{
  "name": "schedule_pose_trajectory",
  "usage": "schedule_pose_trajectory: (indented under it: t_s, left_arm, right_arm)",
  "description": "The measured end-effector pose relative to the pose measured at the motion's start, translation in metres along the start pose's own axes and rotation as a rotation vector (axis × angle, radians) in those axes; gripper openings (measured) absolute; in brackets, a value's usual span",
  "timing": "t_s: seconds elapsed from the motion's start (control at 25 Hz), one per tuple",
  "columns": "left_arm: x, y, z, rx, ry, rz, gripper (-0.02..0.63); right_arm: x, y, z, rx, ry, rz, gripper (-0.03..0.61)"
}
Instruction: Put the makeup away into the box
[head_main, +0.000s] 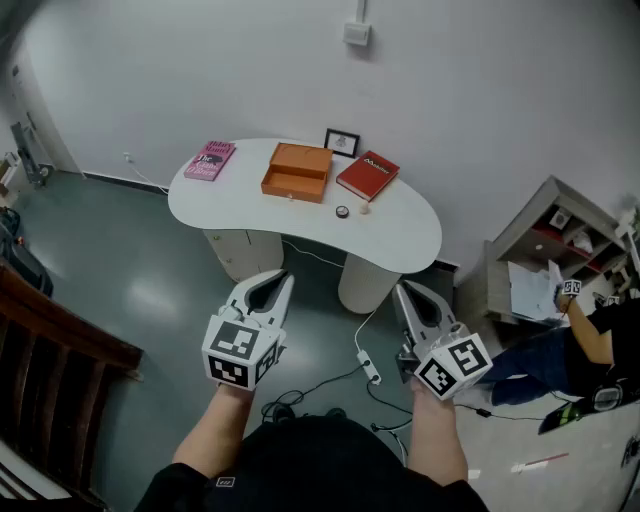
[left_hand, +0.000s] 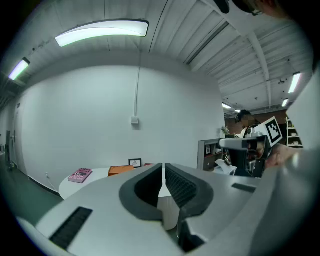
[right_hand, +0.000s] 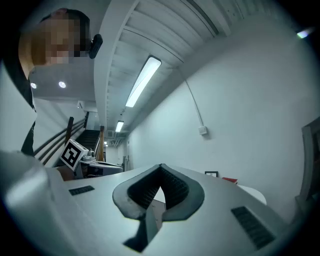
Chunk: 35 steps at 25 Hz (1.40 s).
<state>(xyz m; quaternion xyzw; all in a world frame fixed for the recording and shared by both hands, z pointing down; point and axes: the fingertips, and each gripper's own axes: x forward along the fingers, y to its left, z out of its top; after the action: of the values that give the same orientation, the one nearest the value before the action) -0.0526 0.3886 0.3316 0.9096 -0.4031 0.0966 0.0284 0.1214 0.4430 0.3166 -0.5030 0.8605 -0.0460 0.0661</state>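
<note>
I hold both claws out ahead of me over the grey floor (head_main: 150, 270), well short of the white kidney-shaped worktop (head_main: 400, 238). My forearms reach forward from the bottom of the head view, about parallel, a hand behind each marker cube. The left claw (head_main: 284, 277) points toward the worktop with its nose a little below level. Its own view shows the ribbed pads clenched, with only a hairline seam between them and nothing in it. The right claw (head_main: 402, 289) lies level and aims the same way. Its pads meet at the tip, so it is clenched too, and empty.

The makeup is still out on the worktop. A small dark round pot (head_main: 342, 211) and a small pale piece (head_main: 365, 209) sit close together near the front edge, just in front of the gap between the orange box (head_main: 297, 171) and a red book (head_main: 367, 175). A pink book (head_main: 209, 160) lies left of the box, and a small picture frame (head_main: 342, 142) stands behind it against the wall. A white power strip (head_main: 368, 368) lies on the floor between my claws.
</note>
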Motion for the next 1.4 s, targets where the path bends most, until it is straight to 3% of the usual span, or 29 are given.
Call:
schedule_pose_trajectory:
  t_s: [0.48,0.72,0.84,1.12,1.4]
  left_arm:
    - [0.01,-0.045,0.008,-0.001,-0.019,-0.001,0.026]
    - [0.016,-0.066,-0.006,-0.029,-0.003,-0.002,0.027]
    - [0.017,-0.072,-0.008,-0.031,-0.001,-0.002,0.026]
    - [0.031,-0.058,-0.001,-0.019,-0.011,0.017,0.026]
    - [0.092,-0.025,-0.004,-0.045,-0.028,-0.017,0.027]
  right_arm:
    - [-0.043,-0.016,0.006,-0.006,-0.007,0.003,0.034]
    - [-0.047,0.02,-0.019,0.109,0.028,0.182,0.037]
    - [-0.049,0.031,-0.027,0.135,0.041,0.224,0.038]
    - [-0.024,0.022,-0.027,0.163,0.053,0.247,0.038]
    - [0.024,-0.022,-0.037,0.189,0.072,0.24,0.038]
